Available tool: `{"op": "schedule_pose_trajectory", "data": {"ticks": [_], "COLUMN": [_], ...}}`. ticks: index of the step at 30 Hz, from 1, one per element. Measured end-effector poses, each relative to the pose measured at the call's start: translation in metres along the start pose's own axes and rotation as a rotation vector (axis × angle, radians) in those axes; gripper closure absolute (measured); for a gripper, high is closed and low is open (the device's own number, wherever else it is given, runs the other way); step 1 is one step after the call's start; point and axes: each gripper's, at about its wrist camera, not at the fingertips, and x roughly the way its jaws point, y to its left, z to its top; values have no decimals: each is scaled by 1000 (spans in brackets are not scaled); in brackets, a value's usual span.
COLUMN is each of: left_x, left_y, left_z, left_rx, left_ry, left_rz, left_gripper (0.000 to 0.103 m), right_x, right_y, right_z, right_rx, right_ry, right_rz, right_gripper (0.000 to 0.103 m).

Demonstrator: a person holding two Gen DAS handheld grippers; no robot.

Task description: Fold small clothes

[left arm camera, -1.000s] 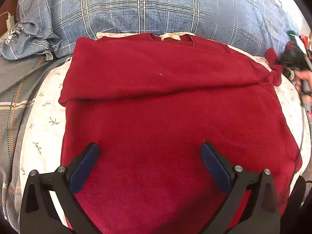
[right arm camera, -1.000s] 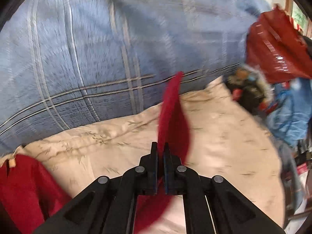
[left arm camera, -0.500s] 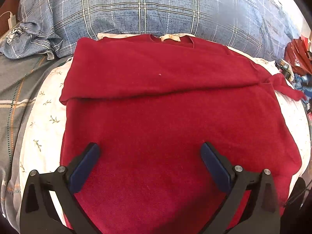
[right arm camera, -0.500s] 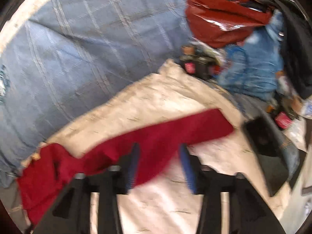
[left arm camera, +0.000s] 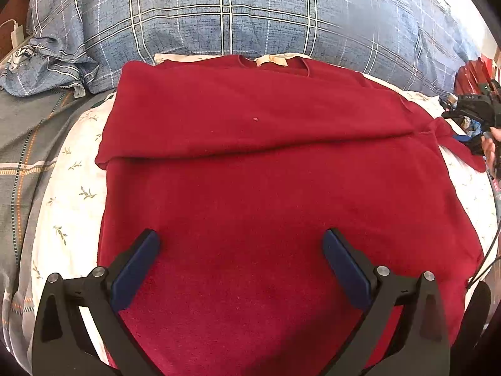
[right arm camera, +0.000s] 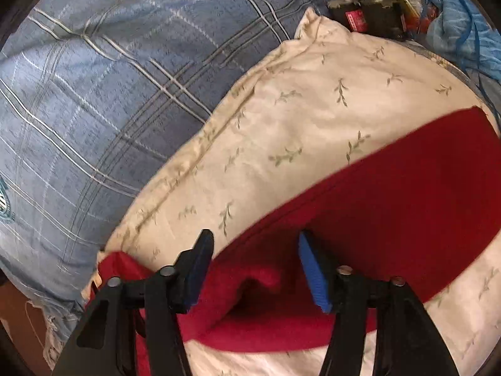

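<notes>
Merely red sweater (left arm camera: 266, 188) on floral pillow (right arm camera: 281, 109)

1 red garment (left arm camera: 281, 194), 1 floral pillow (right arm camera: 281, 119), 1 plaid pillow (left arm camera: 238, 15), 2 tools.

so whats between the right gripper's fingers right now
In the right wrist view, the right gripper stands open astride the red sweater's sleeve, pads not pressing it; its jaws have just been closing.

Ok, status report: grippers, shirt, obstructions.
Left gripper open over shirt. Right gripper open, jaws just closing around sleeve, not gripping. Nothing in the way.
</notes>
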Motion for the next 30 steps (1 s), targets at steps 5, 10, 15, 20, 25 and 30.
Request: {"op": "schedule_pose_trajectory", "data": {"ticks": [5, 10, 15, 20, 25, 30], "left_x": [-4, -20, -34, -40, -31, -30], "left_y": [5, 22, 43, 52, 54, 48], "left_z": [0, 12, 24, 17, 12, 8], "left_rx": [-12, -79, -149, -163, -170, -155], "left_ry": [-7, -54, -96, -105, -74, -65], "left_rz": [-5, -10, 2, 6, 7, -3], "left_gripper": [0, 0, 0, 0, 0, 0], "right_x": [-17, -61, -90, -63, -12, 10], "right_y": [13, 61, 121, 89, 31, 21], "right_z": [-8, -22, -39, -26, 1, 11], "right_rx": [-125, -290, -439, -270, -30, -17], "right_ry": [-46, -138, -193, -132, -2, -1], "right_rz": [-35, 83, 83, -35, -119, -152], "right_gripper": [100, 103, 90, 31, 30, 60]}}
